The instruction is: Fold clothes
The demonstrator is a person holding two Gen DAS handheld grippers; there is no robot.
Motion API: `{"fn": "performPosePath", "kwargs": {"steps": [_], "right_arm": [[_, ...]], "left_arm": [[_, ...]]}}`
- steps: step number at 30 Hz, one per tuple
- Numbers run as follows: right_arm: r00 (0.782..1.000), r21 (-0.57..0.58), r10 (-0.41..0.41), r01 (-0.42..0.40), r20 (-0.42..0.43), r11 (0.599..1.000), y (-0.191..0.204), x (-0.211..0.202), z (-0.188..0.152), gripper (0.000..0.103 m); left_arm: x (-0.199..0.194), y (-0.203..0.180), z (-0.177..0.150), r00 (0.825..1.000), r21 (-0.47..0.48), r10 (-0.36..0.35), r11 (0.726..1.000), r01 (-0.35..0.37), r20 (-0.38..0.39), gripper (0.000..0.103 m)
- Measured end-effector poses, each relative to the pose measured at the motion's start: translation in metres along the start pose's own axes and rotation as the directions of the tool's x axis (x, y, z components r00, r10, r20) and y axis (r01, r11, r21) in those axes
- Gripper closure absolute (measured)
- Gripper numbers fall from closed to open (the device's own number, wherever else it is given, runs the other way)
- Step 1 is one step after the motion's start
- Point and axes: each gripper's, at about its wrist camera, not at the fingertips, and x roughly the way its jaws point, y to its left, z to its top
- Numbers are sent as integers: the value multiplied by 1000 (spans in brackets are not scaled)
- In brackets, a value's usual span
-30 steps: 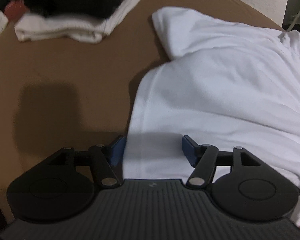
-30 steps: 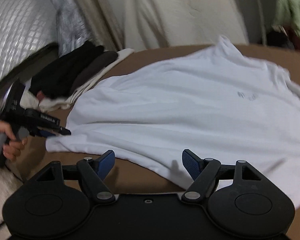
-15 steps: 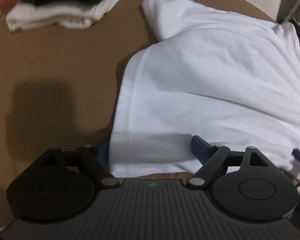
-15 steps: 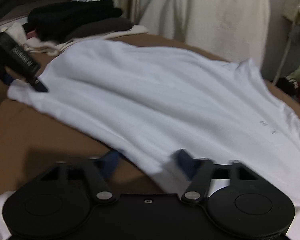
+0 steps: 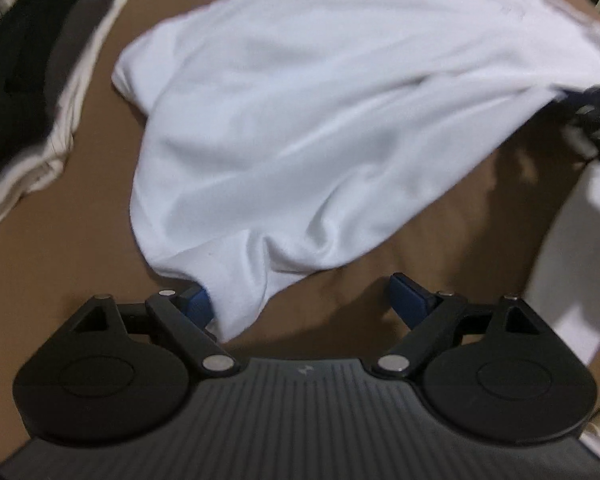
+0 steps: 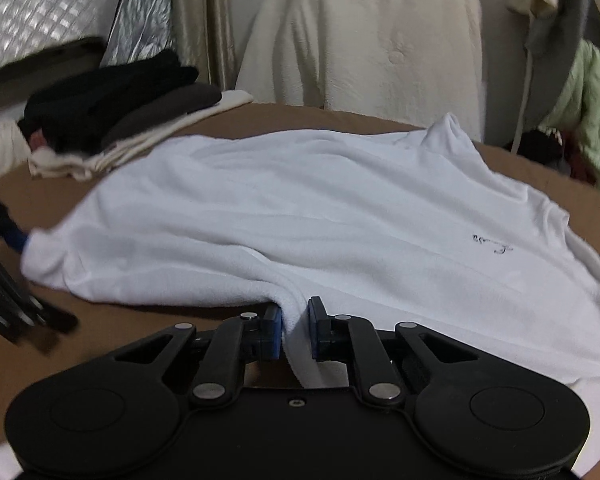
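A white T-shirt (image 5: 300,120) lies spread on a brown table (image 5: 60,240); it also shows in the right wrist view (image 6: 320,216), with a small dark mark on its chest. My left gripper (image 5: 304,300) is open, and a corner of the shirt's hem lies between its fingers against the left pad (image 5: 198,302). My right gripper (image 6: 295,328) is shut on a bunched fold of the shirt's hem. The left gripper appears blurred at the left edge of the right wrist view (image 6: 4,296).
A stack of folded clothes, black and grey on cream, sits at the far left of the table (image 6: 116,112) and shows in the left wrist view (image 5: 28,80). Cream and green garments (image 6: 364,40) hang behind the table. A white object (image 5: 572,248) is at the right.
My right gripper has closed on the shirt's hem, bunching it. My left gripper has shifted so only the hem's corner sits by its left finger. The shirt's near edge has drawn together.
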Motion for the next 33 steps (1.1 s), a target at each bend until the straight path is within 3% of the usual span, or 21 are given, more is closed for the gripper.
{"fn": "performPosePath", "kwargs": {"steps": [3, 5, 6, 7, 8, 9, 13, 17, 20, 29, 33], "right_arm": [[1000, 15, 3, -3, -1, 1000, -2, 1, -1, 89], [1000, 17, 2, -2, 0, 1000, -1, 1, -2, 89], [1000, 17, 2, -2, -1, 1000, -1, 1, -2, 89], [1000, 19, 3, -3, -3, 1000, -1, 1, -3, 89], [1000, 20, 8, -7, -6, 1000, -1, 1, -4, 89], [1000, 17, 15, -15, -11, 1000, 0, 1, -4, 89], [999, -30, 9, -10, -34, 999, 5, -15, -3, 91], [996, -7, 21, -21, -87, 1000, -1, -44, 2, 92], [991, 82, 57, -47, -125, 996, -14, -64, 6, 92], [955, 100, 89, -63, -284, 993, -20, -59, -23, 92], [943, 83, 100, -78, -318, 994, -19, -55, -25, 92]], "left_arm": [[17, -1, 10, 999, 21, 43, 999, -42, -15, 0], [17, -2, 12, 997, 35, 61, 997, -62, 39, 5], [14, -2, 12, 996, 33, 58, 998, -60, 62, 35], [10, -2, 13, 995, 28, 52, 998, -54, 82, 54], [6, -2, 13, 994, 23, 46, 999, -48, 102, 81], [0, -3, 13, 991, 18, 59, 998, -62, 119, 85], [-38, -15, 3, 977, 53, 93, 993, -105, 190, 88], [-85, -25, -15, 972, 56, 36, 997, -50, 234, 88], [-91, -32, -19, 977, 73, -5, 997, -11, 213, 88], [-69, -50, -34, 993, 63, -110, 992, 107, 50, 88], [-64, -59, -37, 996, 102, -83, 992, 81, 16, 88]]}}
